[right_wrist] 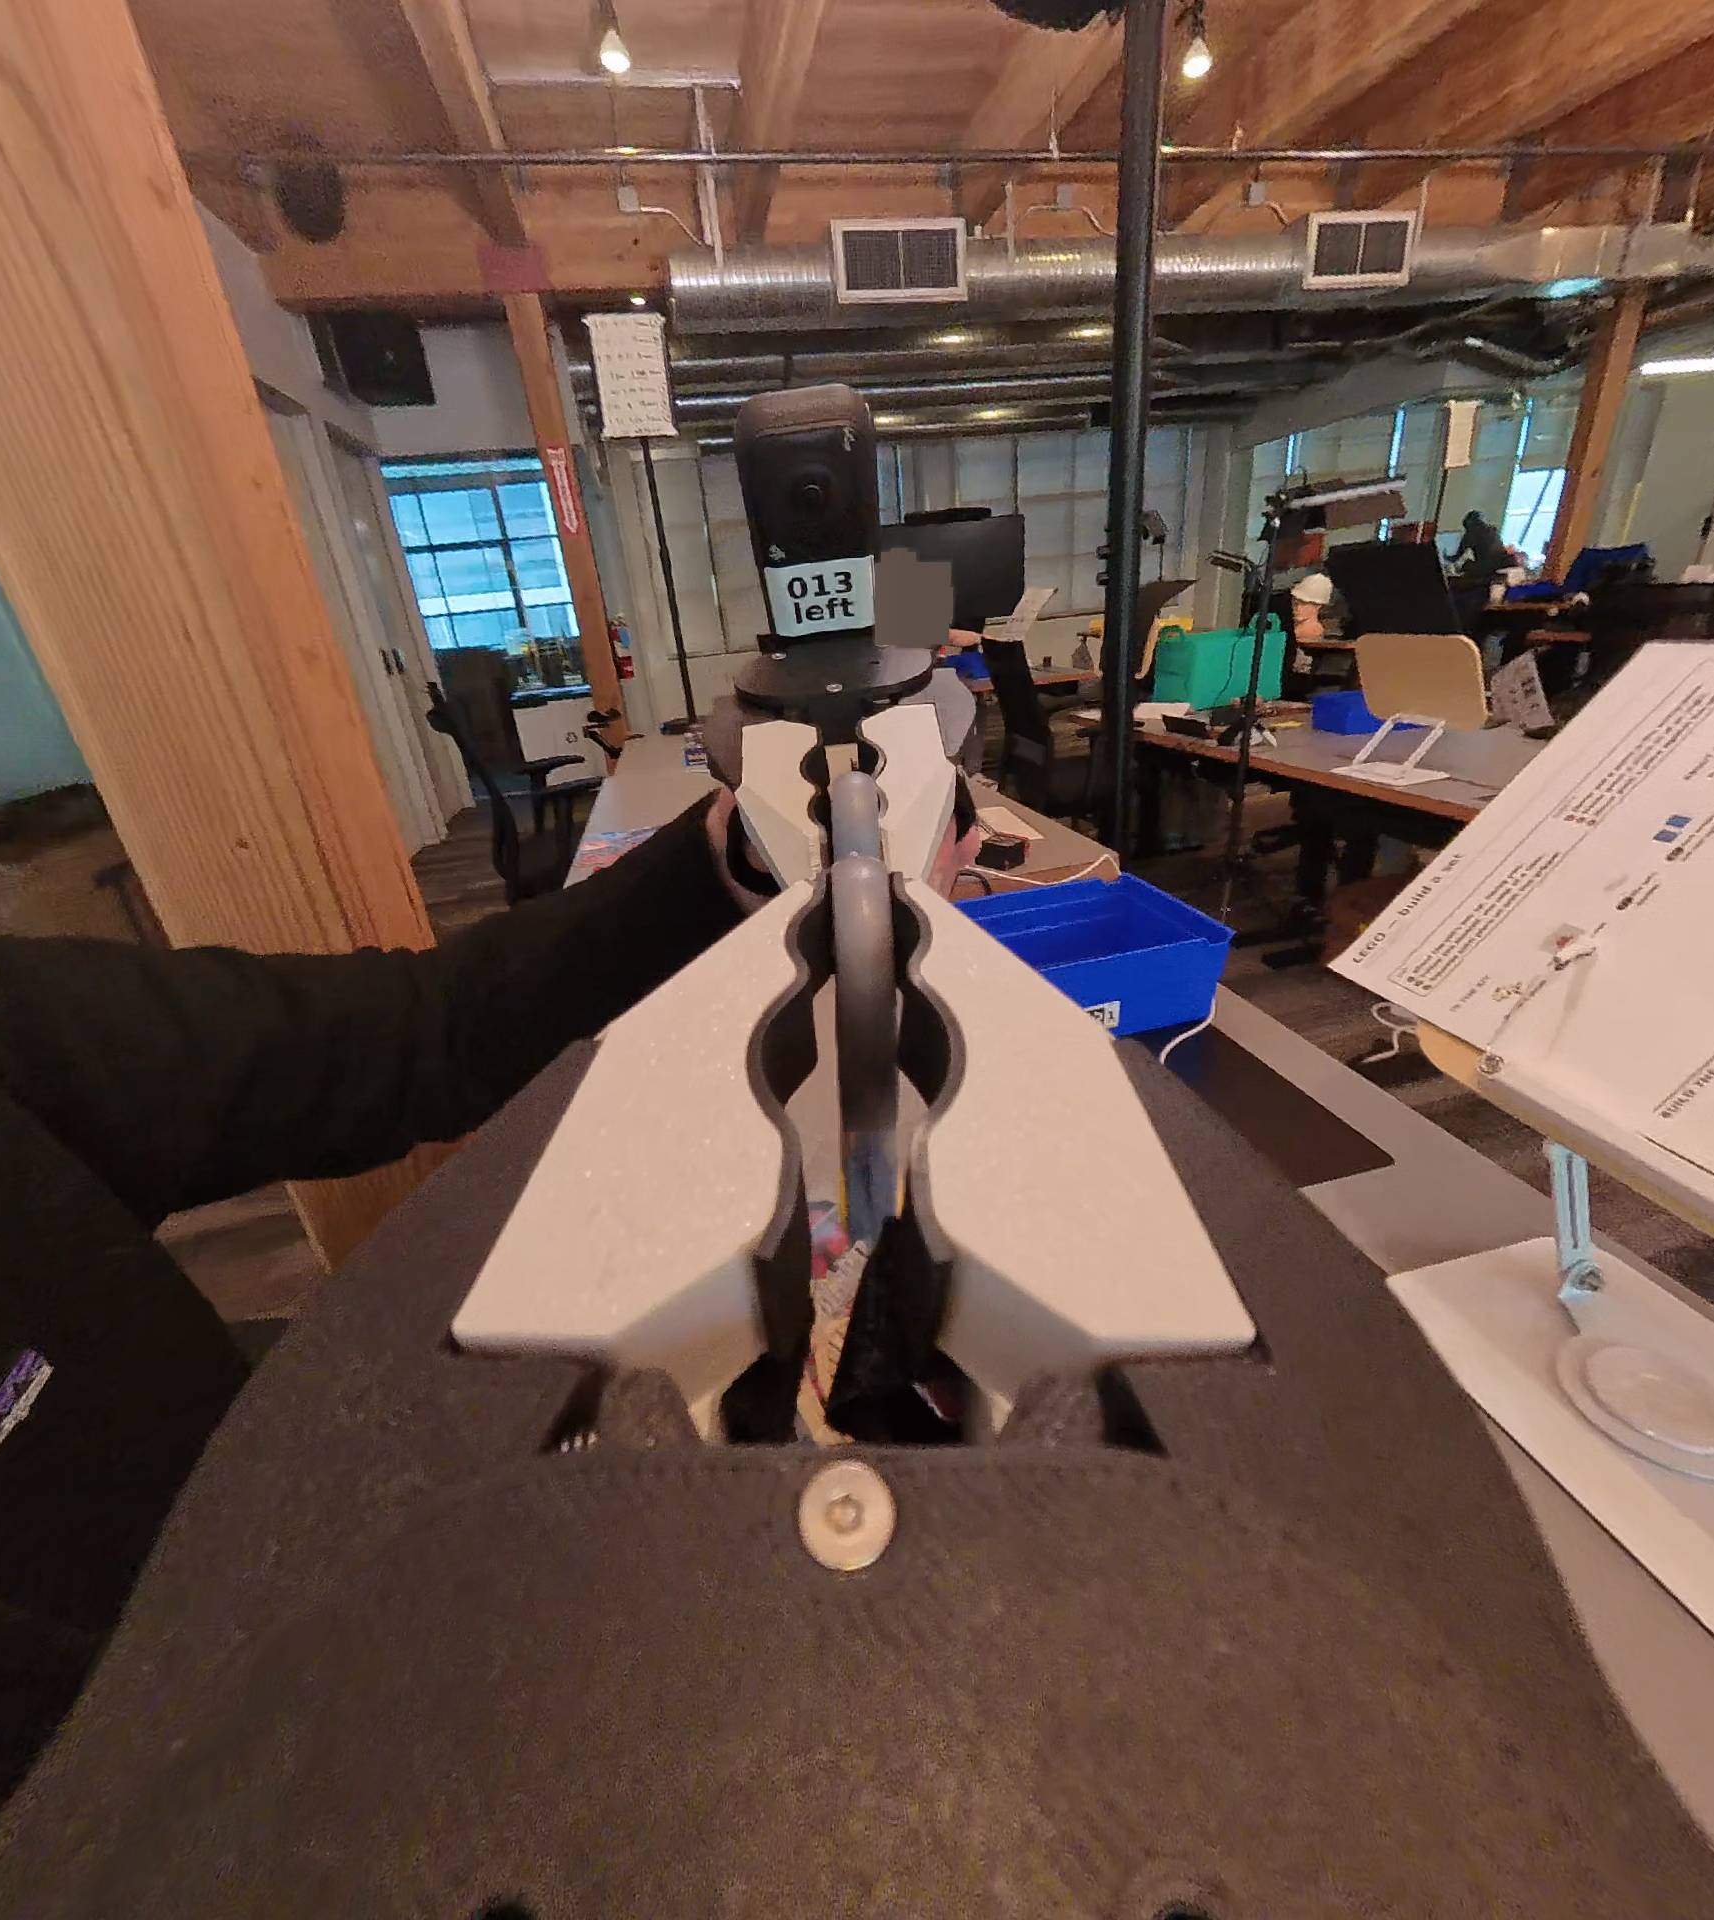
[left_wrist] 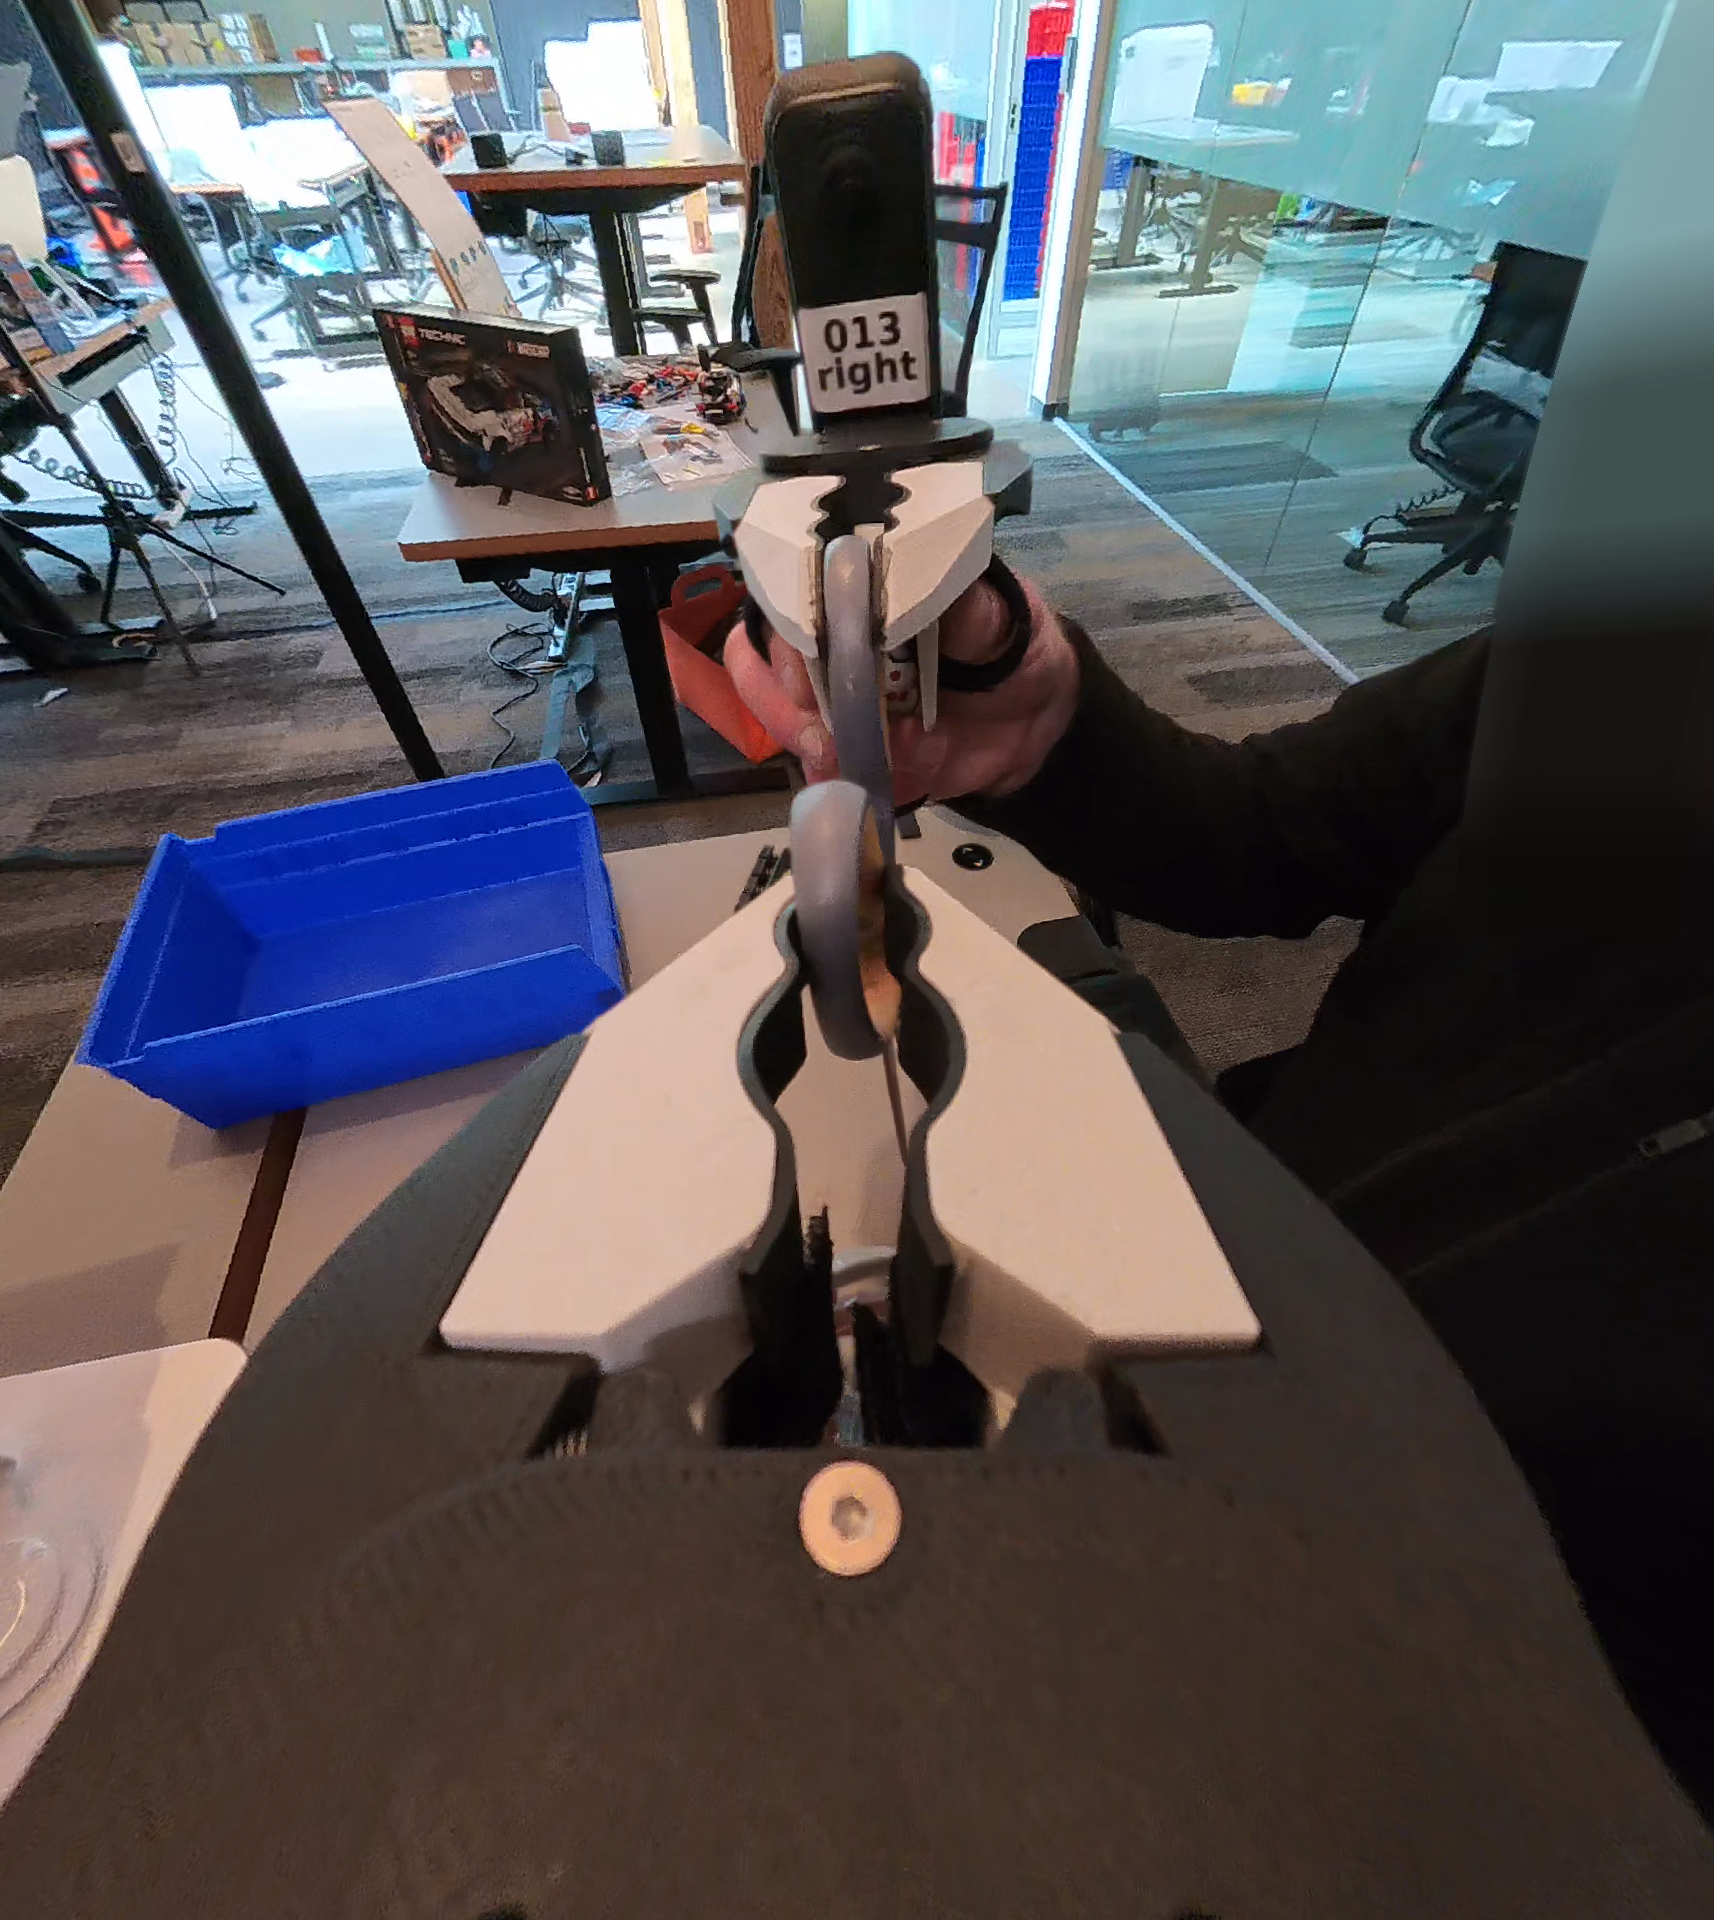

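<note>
Facing each other tip to tip, the two grippers are raised above the desk. The left gripper (left_wrist: 848, 977) has its jaws drawn nearly together around a curved grey ring (left_wrist: 832, 914), which sits in the scalloped gap between the white fingers (left_wrist: 666, 1101); something thin and yellowish lies against the ring's right side, too blurred to identify. The right gripper (right_wrist: 865, 997) is likewise pinched almost closed on a curved grey ring (right_wrist: 863, 997) in its own gap. Seen from the left wrist view, that right gripper (left_wrist: 858, 582) stands upright opposite, clamping a second grey loop (left_wrist: 848, 644) that meets the first; whether the two loops are one piece or two linked pieces cannot be told.

A bare hand (left_wrist: 978, 717) wraps the right gripper's handle from behind, its dark sleeve (left_wrist: 1248, 810) reaching in from the right side. In the right wrist view the left gripper (right_wrist: 848, 821) is held level with the other, with a dark sleeve (right_wrist: 365, 1039) stretching in from the left edge.

Below and to the left sits a blue plastic bin (left_wrist: 354, 935) on the grey desk (left_wrist: 136, 1226). A tilted stand holding printed sheets (right_wrist: 1642, 914) rises at the desk's edge, its clear suction base (right_wrist: 1642, 1403) resting on a white sheet. Farther back, a boxed toy set (left_wrist: 494, 410) stands on another table among scattered small parts.
</note>
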The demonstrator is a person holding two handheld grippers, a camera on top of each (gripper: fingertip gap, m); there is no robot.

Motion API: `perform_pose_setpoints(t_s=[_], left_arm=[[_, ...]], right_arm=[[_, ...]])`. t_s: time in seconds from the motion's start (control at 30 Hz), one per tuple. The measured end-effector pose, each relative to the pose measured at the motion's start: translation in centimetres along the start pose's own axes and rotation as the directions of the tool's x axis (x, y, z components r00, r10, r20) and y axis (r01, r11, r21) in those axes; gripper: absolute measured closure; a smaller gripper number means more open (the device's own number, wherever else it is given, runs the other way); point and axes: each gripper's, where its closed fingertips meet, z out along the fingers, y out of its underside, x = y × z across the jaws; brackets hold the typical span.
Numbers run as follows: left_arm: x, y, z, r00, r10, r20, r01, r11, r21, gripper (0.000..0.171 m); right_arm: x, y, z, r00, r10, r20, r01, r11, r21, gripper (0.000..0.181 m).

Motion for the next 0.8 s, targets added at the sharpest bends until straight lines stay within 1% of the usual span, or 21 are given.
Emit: perform_pose_setpoints(t_s=[0.1, 0.2, 0.33, 0.4, 0.57, 0.63, 0.8], left_arm=[[-1.3, 0.7, -1.5, 0.999, -0.002, -0.035, 0.002, 1.0, 0.004, 0.163], [-2.8, 1.4, -2.6, 0.996, -0.048, -0.069, 0.047, 0.999, -0.007, 0.163], [-4.2, 1.8, -3.4, 0.978, -0.13, -0.165, 0.132, 0.991, -0.003, 0.163], [-4.7, 2.4, -3.6, 0.965, -0.162, -0.208, 0.165, 0.986, 0.0, 0.163], [-6.2, 3.8, -4.2, 0.945, -0.21, -0.249, 0.22, 0.975, 0.015, 0.163], [-6.5, 4.2, -4.4, 0.94, -0.227, -0.256, 0.234, 0.972, -0.001, 0.163], [-6.4, 4.7, -4.7, 0.925, -0.264, -0.272, 0.264, 0.964, -0.038, 0.164]], right_arm=[[1.0, 0.6, 2.3, 0.999, -0.014, -0.051, 0.011, 0.998, -0.058, 0.175], [2.5, 1.1, 3.8, 0.996, 0.031, -0.082, -0.036, 0.997, -0.062, 0.175], [4.2, 1.4, 4.8, 0.989, 0.109, -0.098, -0.113, 0.993, -0.043, 0.175], [4.9, 1.7, 5.2, 0.984, 0.142, -0.107, -0.149, 0.987, -0.061, 0.175], [6.5, 2.8, 6.2, 0.97, 0.195, -0.143, -0.209, 0.974, -0.091, 0.175], [7.0, 3.1, 6.5, 0.963, 0.234, -0.135, -0.246, 0.966, -0.079, 0.175], [7.1, 3.6, 6.9, 0.956, 0.261, -0.132, -0.273, 0.959, -0.083, 0.175]])
